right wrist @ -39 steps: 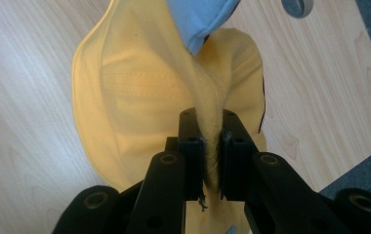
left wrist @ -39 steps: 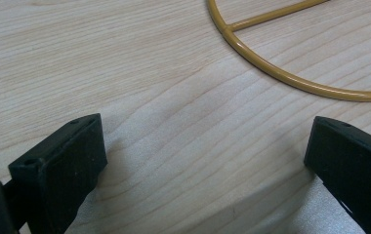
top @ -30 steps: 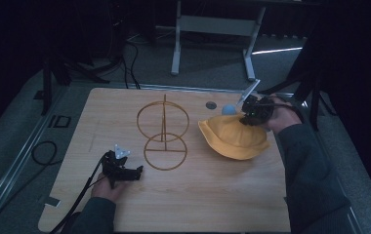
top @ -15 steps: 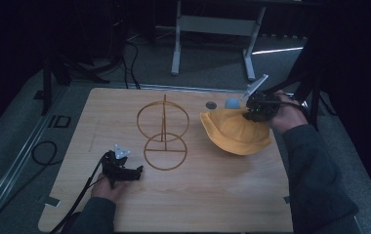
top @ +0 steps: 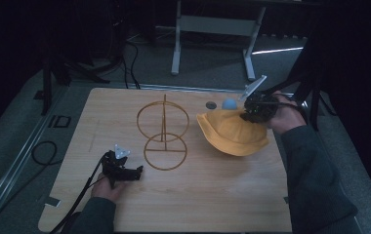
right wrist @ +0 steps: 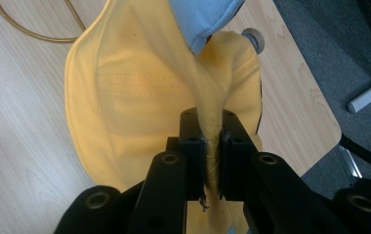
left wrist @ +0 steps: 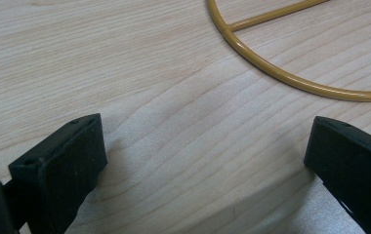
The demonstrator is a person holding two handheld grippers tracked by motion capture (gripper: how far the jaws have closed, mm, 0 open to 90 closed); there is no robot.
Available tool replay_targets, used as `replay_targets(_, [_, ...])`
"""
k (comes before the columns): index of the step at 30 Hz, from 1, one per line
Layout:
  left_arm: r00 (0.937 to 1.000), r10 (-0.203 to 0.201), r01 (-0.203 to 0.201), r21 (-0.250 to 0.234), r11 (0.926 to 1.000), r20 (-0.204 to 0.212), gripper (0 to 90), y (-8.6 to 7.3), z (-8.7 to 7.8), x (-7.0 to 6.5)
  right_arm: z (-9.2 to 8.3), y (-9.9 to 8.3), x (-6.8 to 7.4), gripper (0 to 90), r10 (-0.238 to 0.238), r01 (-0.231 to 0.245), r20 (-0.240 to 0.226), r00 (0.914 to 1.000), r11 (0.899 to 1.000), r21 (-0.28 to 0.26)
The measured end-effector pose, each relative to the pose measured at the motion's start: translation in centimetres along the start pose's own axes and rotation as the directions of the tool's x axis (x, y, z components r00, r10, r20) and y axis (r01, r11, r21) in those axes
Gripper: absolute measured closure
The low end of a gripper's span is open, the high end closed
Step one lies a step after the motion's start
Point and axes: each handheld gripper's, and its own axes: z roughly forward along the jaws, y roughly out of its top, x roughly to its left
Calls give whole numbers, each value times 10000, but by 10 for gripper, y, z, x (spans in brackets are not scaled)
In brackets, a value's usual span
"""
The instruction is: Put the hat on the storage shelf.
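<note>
Meanwhile we held the soft yellow fabric hat (top: 232,134) at the right of the pale wood-grain surface (top: 213,195), its folded cloth pinched tight in our right tool (right wrist: 212,146). Our left tool (left wrist: 203,161) lay spread and empty, near left. We judged the hat mid-carry; the next move called for lifting it leftward over the thin wire stand (top: 163,131) of two hoops.

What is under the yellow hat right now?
Bare wooden table shows around the yellow hat, whose far edge is pinched in the right gripper and lifted. A blue patch shows beside the pinched fold. Whatever lies beneath the crown is covered.
</note>
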Motion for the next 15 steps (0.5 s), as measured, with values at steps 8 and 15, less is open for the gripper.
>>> replay_targets(8, [10000,-3,3,3,10000,0,18,0,0,0,0,1,1,828,-17,16,-37,10000,9999,-102])
replay_targets(15, [10000,-11,11,-3,10000,-3,19,0,0,0,-10,1,-2,831,55,-51,105,9999,9990,-452])
